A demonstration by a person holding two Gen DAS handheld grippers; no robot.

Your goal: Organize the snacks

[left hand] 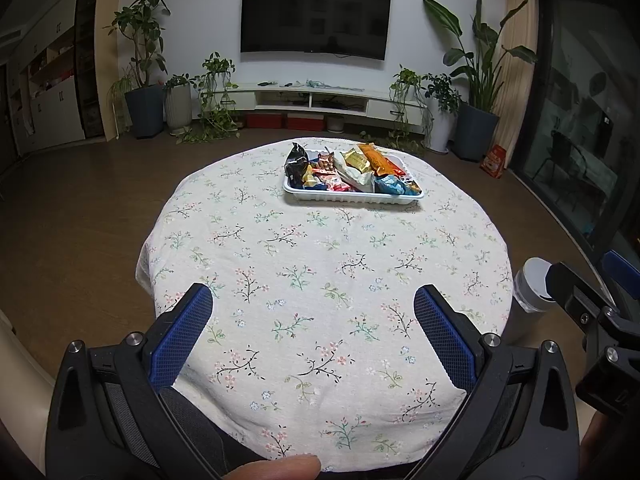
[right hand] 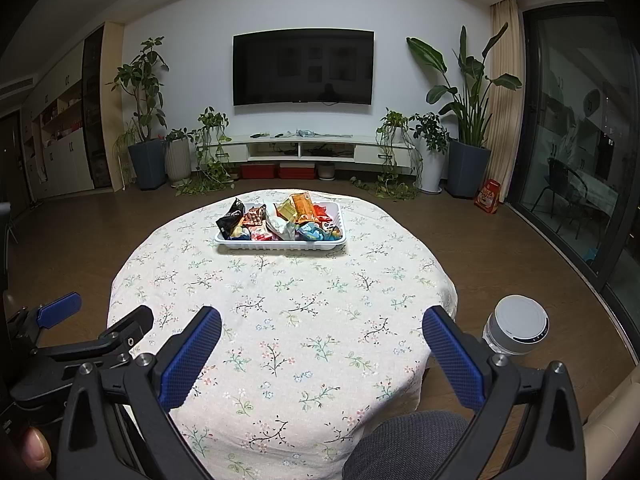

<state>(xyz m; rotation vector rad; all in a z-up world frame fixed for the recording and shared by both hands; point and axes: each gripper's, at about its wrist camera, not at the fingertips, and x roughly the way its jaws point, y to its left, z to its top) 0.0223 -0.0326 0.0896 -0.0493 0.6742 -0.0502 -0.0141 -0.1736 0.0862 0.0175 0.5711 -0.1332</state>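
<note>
A white tray full of snack packets stands on the far side of a round table with a floral cloth; it also shows in the right wrist view. In it lie a black packet, an orange packet and a blue packet, among several others. My left gripper is open and empty over the near edge of the table, far from the tray. My right gripper is open and empty beside it, also over the near edge.
A white-lidded jar stands on the floor right of the table. Beyond the table are a TV, a low cabinet and potted plants. A glass door is at the right. My knee is below the table edge.
</note>
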